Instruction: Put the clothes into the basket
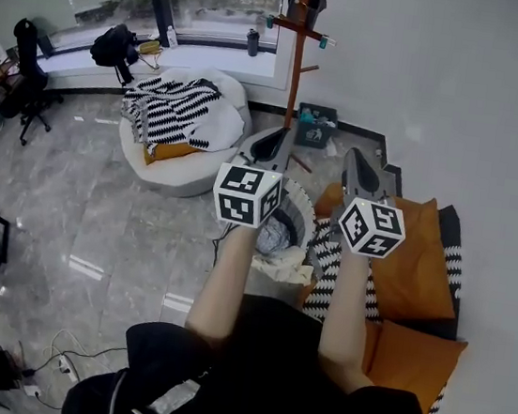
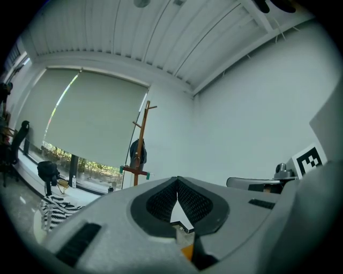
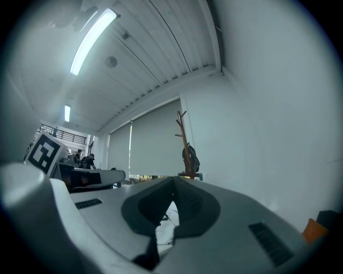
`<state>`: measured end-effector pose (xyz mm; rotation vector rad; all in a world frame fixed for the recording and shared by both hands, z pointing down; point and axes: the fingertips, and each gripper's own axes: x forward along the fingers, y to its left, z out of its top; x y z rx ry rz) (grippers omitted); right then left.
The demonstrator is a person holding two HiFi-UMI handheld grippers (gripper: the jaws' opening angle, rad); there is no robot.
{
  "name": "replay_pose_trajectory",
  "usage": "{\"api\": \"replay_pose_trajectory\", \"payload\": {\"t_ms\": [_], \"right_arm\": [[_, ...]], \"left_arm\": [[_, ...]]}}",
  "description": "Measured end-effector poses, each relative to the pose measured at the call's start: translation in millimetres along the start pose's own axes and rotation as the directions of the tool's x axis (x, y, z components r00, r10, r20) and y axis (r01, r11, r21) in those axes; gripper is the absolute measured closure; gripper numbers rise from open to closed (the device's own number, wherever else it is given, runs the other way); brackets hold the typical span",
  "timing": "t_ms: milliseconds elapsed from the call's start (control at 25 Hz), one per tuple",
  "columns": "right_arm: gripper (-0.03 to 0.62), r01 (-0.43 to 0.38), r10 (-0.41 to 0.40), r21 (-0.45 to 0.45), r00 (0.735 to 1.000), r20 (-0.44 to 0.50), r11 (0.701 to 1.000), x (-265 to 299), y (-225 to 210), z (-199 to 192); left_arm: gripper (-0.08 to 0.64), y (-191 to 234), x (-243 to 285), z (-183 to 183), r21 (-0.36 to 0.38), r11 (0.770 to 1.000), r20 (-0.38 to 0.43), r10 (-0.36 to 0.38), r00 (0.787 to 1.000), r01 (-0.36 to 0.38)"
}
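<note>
Jaws of left gripper clenched empty, right gripper likewise, basket seemingly below, holding clothes.

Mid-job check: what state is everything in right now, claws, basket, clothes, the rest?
Left claw: shut, empty, held level.
Right claw: shut, empty, held level.
Basket: upright, with clothes inside.
Striped cloth: spread on the beanbag, outside the basket.
Coat rack: upright, with a dark garment hung on it.
Blind: lowered nearly fully.
</note>
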<state>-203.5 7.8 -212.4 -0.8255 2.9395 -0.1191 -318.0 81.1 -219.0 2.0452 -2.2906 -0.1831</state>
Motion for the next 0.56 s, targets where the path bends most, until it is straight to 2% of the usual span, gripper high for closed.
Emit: {"api": "replay_pose_trajectory", "payload": {"t_ms": [160, 320, 560], "right_arm": [[0.581, -0.014, 0.014, -0.008, 1.0, -0.01, 1.0, 3.2, 5.7, 1.6], [0.581, -0.021, 0.02, -0.025, 0.999, -0.038, 0.999, 6.2, 9.8, -8.1], [0.581, -0.022, 0.021, -0.037, 0.999, -0.044, 0.999, 13.0, 6.2, -8.8]], "left_arm": [[0.551, 2.7, -1.3, 6.7, -0.01, 1.0, 0.016, 0.002, 1.0, -0.002], [0.551, 6.1, -1.2, -3.0, -0.034, 0.999, 0.029, 0.008, 1.0, -0.007], [0.551, 11.4, 7.5, -3.7, -0.025, 1.0, 0.022, 0.016, 1.0, -0.015]]}}
